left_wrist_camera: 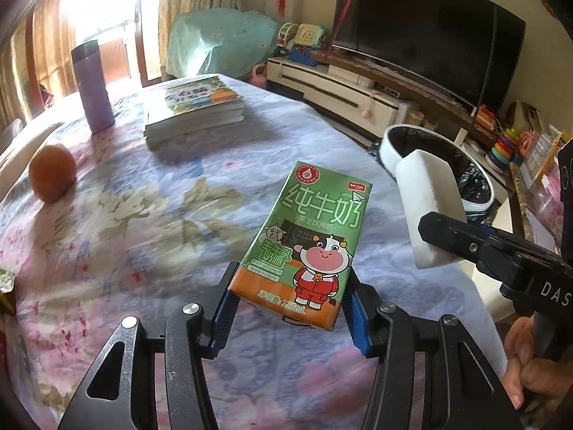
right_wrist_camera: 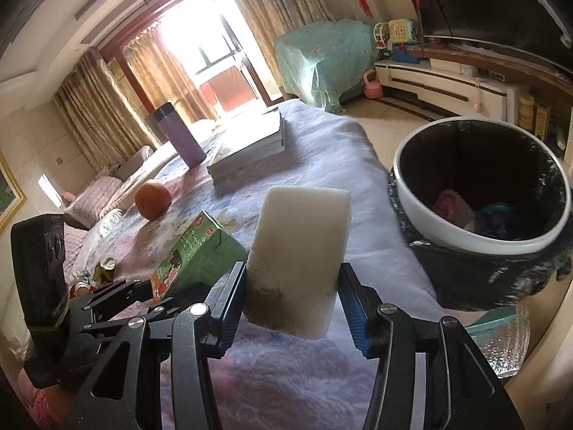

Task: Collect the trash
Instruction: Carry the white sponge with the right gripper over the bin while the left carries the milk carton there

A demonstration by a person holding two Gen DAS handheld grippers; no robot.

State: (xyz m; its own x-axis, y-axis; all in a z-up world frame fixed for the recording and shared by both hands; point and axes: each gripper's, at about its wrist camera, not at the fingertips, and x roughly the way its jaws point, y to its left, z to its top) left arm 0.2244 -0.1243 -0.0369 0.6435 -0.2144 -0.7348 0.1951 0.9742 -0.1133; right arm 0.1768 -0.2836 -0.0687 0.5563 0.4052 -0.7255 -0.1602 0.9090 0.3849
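The left gripper (left_wrist_camera: pixel 290 308) is clamping a green milk carton (left_wrist_camera: pixel 308 236) by its lower end, clear above the flowered tablecloth (left_wrist_camera: pixel 143 215); the carton's long axis is running away from the camera toward one o'clock. The right gripper (right_wrist_camera: pixel 292 304) is pinching a white foam block (right_wrist_camera: pixel 301 251) by its soiled lower end, long axis pointing toward twelve o'clock. The black-lined trash bin (right_wrist_camera: pixel 422 197) is standing at two o'clock beside the table edge.
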